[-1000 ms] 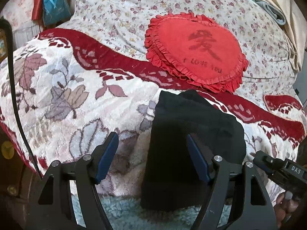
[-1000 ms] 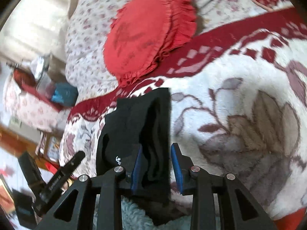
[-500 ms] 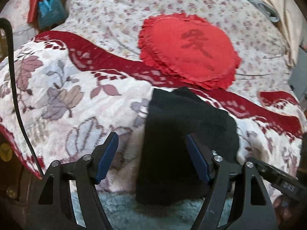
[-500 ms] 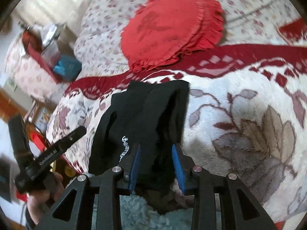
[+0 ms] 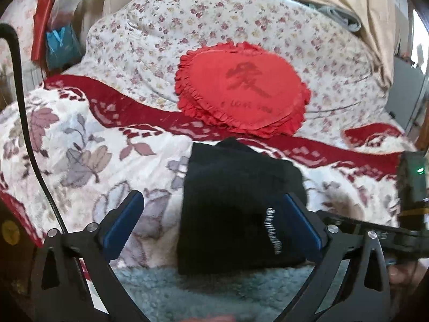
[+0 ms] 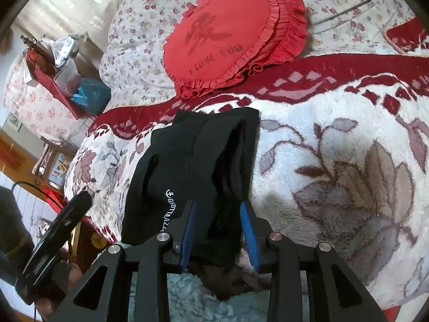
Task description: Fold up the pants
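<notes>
Left gripper opening wide, letting go of pants. Right gripper pinching pants' near edge. Pants soft, floppy, lying below red pillow.

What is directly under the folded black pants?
The black pants lie on the leaf-patterned fleece blanket, their near edge reaching a pale blue fluffy layer. Whatever lies beneath the pants themselves is covered.
</notes>
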Demonstrator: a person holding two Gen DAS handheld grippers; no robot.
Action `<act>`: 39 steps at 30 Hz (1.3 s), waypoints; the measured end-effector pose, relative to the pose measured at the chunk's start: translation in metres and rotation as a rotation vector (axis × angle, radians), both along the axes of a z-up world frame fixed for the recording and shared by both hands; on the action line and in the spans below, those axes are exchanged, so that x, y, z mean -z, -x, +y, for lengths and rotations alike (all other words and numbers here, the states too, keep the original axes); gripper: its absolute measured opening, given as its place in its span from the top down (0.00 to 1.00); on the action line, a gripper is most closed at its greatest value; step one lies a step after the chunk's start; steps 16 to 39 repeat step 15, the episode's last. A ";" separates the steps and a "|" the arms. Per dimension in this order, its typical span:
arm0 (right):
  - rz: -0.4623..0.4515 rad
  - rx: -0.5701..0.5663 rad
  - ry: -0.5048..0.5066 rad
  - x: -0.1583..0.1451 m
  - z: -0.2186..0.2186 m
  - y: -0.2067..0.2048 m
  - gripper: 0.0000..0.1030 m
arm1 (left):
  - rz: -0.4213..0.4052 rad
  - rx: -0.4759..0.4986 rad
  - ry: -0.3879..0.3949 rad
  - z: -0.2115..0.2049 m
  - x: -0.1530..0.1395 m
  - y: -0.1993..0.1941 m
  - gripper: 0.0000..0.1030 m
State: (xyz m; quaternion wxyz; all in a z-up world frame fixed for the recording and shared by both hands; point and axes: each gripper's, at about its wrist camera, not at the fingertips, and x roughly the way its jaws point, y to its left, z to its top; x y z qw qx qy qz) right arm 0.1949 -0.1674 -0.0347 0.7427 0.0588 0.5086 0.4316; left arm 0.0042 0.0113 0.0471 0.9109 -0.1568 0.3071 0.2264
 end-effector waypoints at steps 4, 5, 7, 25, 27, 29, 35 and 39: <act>0.001 0.000 0.007 0.000 0.002 -0.001 0.69 | -0.020 0.019 0.111 0.007 0.009 0.004 0.01; 0.002 0.000 0.009 0.000 0.002 -0.001 0.69 | -0.019 0.015 0.105 0.008 0.008 0.004 0.01; 0.003 0.001 0.010 0.001 0.003 -0.002 0.69 | -0.014 0.016 0.083 0.005 0.007 0.003 0.01; 0.008 0.007 0.007 0.003 0.001 -0.004 0.69 | 0.011 0.108 0.013 -0.015 0.007 -0.005 0.01; 0.008 0.007 0.007 0.003 0.001 -0.004 0.69 | 0.011 0.108 0.013 -0.015 0.007 -0.005 0.01; 0.008 0.007 0.007 0.003 0.001 -0.004 0.69 | 0.011 0.108 0.013 -0.015 0.007 -0.005 0.01; 0.008 0.007 0.007 0.003 0.001 -0.004 0.69 | 0.011 0.108 0.013 -0.015 0.007 -0.005 0.01; 0.008 0.007 0.007 0.003 0.001 -0.004 0.69 | 0.011 0.108 0.013 -0.015 0.007 -0.005 0.01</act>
